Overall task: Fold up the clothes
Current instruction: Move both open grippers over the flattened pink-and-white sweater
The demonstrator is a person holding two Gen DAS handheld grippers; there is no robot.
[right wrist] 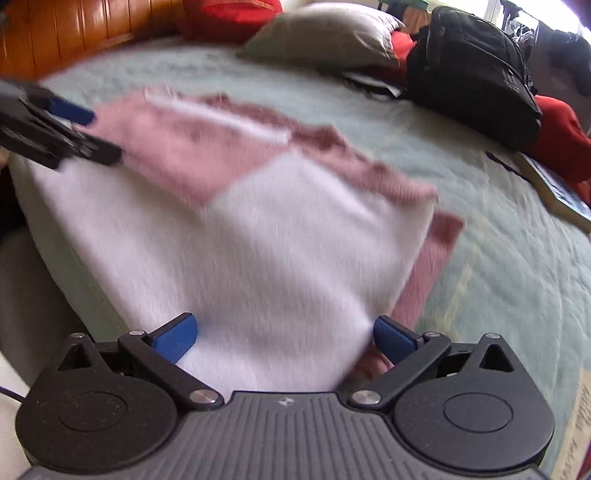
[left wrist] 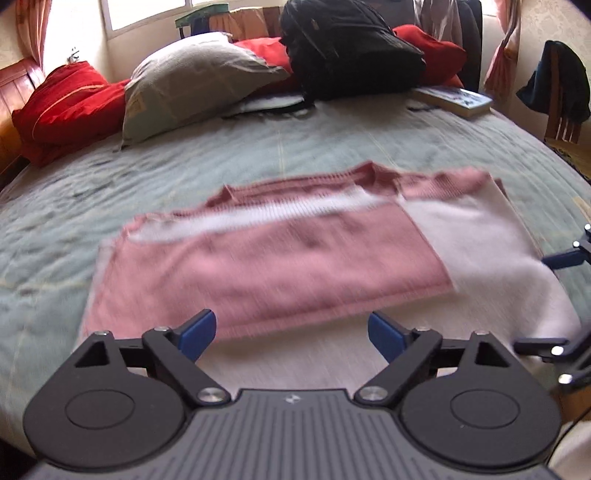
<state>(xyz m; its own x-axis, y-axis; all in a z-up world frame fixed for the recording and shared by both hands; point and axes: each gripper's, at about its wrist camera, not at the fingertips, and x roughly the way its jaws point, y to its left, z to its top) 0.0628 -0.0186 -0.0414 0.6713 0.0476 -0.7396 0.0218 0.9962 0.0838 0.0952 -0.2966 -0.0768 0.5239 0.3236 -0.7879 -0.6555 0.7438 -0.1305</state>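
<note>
A pale green bedspread [left wrist: 184, 166] covers the bed; bright window [left wrist: 147, 14], probably wooden headboard [right wrist: 74, 26] behind.

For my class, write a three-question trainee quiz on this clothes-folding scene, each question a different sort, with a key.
1. True or false: the left tool is clamped on the pink and white sweater.
2. Multiple choice: what lies on the bed cover beyond the sweater, beside the grey pillow? A) a laptop B) a black backpack C) a basket
3. Fill in: the sleeve folded across the sweater's white body is ____ in colour.

Key:
1. False. Its blue fingers stand apart, nothing pinched between them; the right tool is open too.
2. B
3. Pink
</note>
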